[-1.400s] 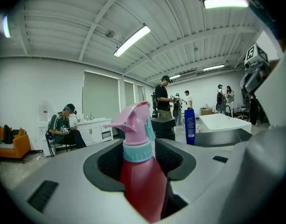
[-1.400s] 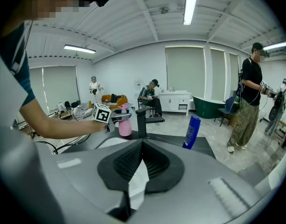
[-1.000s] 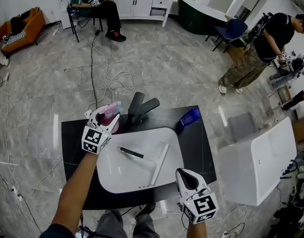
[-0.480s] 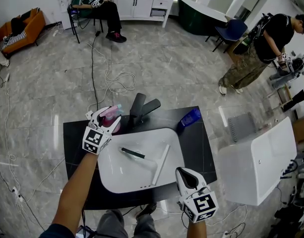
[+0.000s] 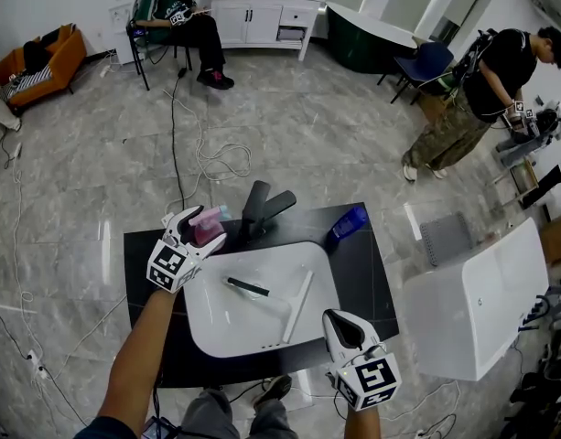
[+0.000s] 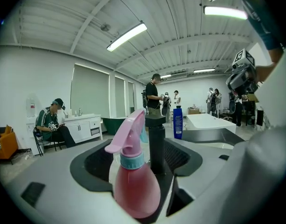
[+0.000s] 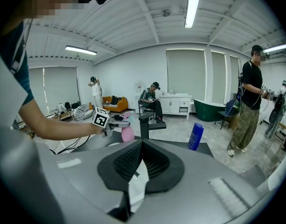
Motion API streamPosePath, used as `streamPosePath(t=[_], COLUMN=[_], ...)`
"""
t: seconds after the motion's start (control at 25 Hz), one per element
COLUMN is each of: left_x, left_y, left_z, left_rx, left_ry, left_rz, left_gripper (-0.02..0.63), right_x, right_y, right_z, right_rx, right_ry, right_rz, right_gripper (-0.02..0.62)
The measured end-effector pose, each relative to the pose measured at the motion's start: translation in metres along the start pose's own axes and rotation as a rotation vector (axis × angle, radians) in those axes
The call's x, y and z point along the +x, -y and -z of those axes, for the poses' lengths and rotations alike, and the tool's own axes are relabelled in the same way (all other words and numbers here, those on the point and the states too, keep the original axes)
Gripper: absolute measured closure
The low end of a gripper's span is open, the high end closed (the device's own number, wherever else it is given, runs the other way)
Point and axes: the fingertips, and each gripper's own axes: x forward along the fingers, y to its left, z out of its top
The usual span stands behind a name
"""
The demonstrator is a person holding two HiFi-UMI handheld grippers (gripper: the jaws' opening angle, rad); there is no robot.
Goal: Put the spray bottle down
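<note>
Looking at the left claw (image 5: 203, 230) first: its jaws have just been opening and now stand wide, with the pink spray bottle (image 6: 133, 190) right in between them. In the left gripper view the bottle sits upright in the gap, pink trigger head with a light blue collar on top. There's dark space on both sides of its body, so the pads don't seem to press on it. Can't see the bottle's base in any view, the claw covers it.

From the head view, the bottle is at the back left corner of the white sink (image 5: 227, 329), just beside the black faucet (image 5: 262, 207), on the black tabletop (image 5: 367, 282). In the left gripper view the faucet's post rises just behind the bottle.

The right claw (image 7: 142, 143) is well apart from all that, down at the front right edge of the tabletop. Its jaws are together at the tips with nothing between them.

Other stuff: a blue bottle (image 5: 350, 221) stands at the back right of the tabletop. A small black item (image 5: 246, 286) and a white squeegee-like tool (image 5: 298, 305) lie inside the sink.
</note>
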Motion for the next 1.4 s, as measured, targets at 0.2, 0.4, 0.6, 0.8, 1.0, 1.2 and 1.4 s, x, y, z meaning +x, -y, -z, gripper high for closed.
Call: streamPosePath(t=[0.2,0.4,0.6,0.8,1.0,1.2,1.4], left_x=[-0.025,-0.064,-0.121,-0.175,-0.230,-0.284,-0.331], left_y=[0.001,-0.002,0.004,0.027,0.057,0.085,0.099], left_z=[-0.011,-0.027,-0.052,-0.104,-0.163,-0.207,-0.227], left_rx=[-0.016,-0.029,-0.049,-0.029,0.019,0.044,0.018], left_ry=[-0.019,-0.046,-0.034,0.035,0.101,0.149,0.136], left_rz=[-0.010,-0.053,-0.099,-0.087,-0.050,-0.026,-0.050], left_gripper=[0.278,0.278,0.279,0.294,0.444,0.588,0.600], right_x=[-0.012,-0.029,-0.050,-0.074,-0.103,-0.138,-0.175], right_y=[-0.003,-0.005,-0.013,-0.027,-0.047,-0.067,-0.086], right_z=[-0.016,-0.030,-0.051,-0.075,-0.098,-0.123,-0.143], right_rx=[-0.005,-0.006,-0.012,-0.023,-0.041,-0.074,-0.097], right_ry=[0.022,0.039,0.061,0.098,0.125,0.154,0.193], right_rz=[0.007,0.016,0.026,0.028,0.022,0.017,0.021], right_gripper=[0.584,0.584,0.584,0.584,0.584,0.584,0.586])
